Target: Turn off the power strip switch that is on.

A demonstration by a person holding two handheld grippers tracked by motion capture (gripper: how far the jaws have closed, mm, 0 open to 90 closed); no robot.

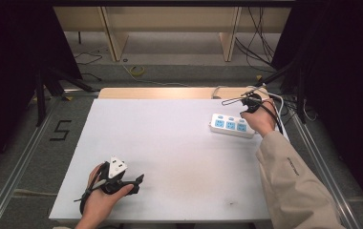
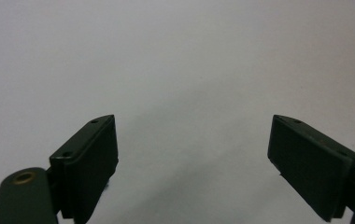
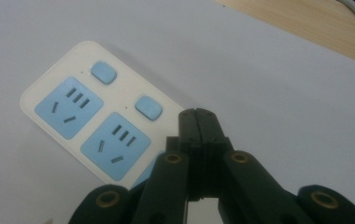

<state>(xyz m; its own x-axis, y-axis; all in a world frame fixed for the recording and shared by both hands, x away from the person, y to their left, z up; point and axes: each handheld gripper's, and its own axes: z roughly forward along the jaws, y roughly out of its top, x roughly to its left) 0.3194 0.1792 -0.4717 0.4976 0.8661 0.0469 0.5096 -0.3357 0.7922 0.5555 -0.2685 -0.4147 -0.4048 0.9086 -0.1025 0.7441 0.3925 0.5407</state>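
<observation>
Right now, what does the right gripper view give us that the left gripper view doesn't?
Right gripper view: the right gripper with its jaws pressed together over the white power strip, whose blue sockets and blue buttons are visible, plus a wooden edge and a grey cable at top right. Left gripper view: the left gripper with its jaws wide apart and nothing between them. Both: the white table surface.

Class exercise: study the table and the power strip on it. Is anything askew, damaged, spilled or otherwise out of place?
Little stands out. The power strip lies flat but slightly skewed to the table's edges, its sockets empty and unbroken. A faint smudge marks the white surface near the front. The right gripper is shut, poised over the strip's switches.
</observation>
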